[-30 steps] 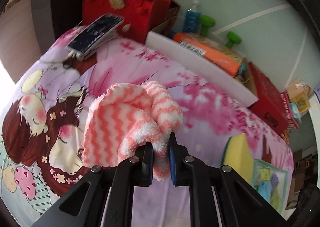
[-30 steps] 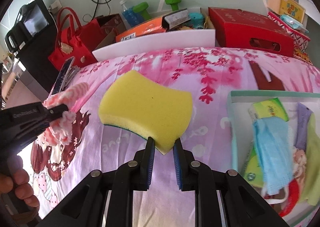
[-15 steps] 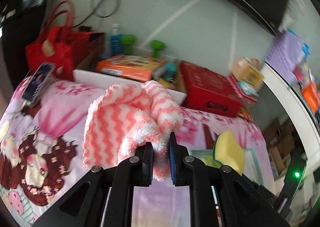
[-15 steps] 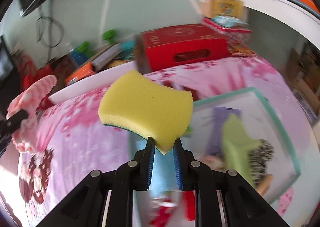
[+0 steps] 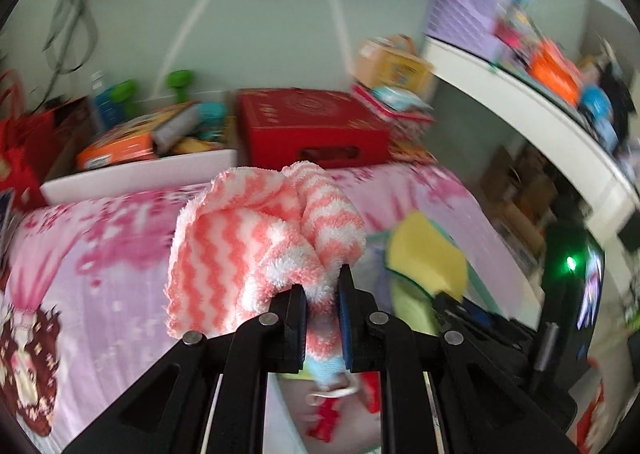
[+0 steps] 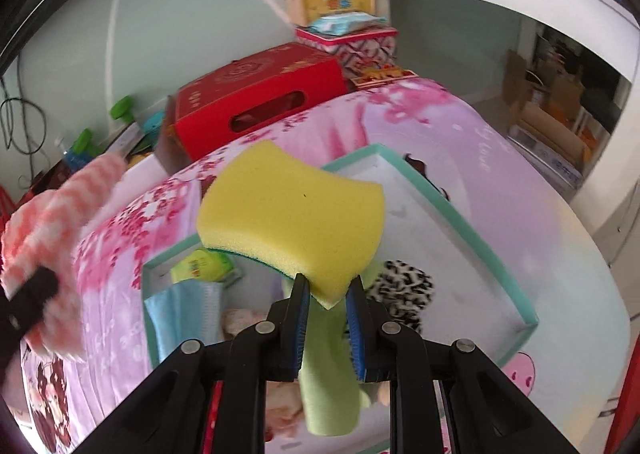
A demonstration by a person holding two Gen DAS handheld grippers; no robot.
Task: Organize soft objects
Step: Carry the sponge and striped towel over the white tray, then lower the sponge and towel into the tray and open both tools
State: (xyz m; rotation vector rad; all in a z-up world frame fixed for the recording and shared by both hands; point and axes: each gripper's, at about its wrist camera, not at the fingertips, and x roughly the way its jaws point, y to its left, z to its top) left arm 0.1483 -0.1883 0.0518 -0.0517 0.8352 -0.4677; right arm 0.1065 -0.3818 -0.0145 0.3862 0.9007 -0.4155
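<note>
- Pink-and-white striped fleece cloth [image 5: 256, 246] is bunched up and pinched at one fold between the pads of the left gripper [image 5: 322, 294]; the jaws stand nearly together, closed on the fabric, and the rest of the cloth bulges up and to the left of them, clear of the bed.
- Yellow sponge [image 6: 292, 214], with a thin green layer on its underside, is clamped by one corner in the right gripper [image 6: 327, 294]; the jaws are narrow, pressed on that corner, and the sponge juts out flat ahead of them.
- Below the sponge lies a white tray [image 6: 472, 230] with a teal rim, resting on the pink flowered bedspread [image 6: 420, 110].
- Inside the tray: a light blue cloth [image 6: 180, 310] at the left, a yellow-green packet [image 6: 202, 266] behind it, a black-and-white spotted piece [image 6: 404, 290] at the right, and a pale green strip [image 6: 328, 386] running under the right gripper.
- In the left wrist view the sponge [image 5: 424, 254] shows to the right of the striped cloth, with the right gripper [image 5: 448, 300] at its lower edge; the two held things are near each other but not touching.
- In the right wrist view the striped cloth [image 6: 52, 214] appears blurred at the far left, over the bedspread and outside the tray.
- Behind the bed stand a red box [image 6: 256, 94], a white bin [image 5: 136, 174] of packets, and green dumbbells [image 5: 180, 78] against the wall.
</note>
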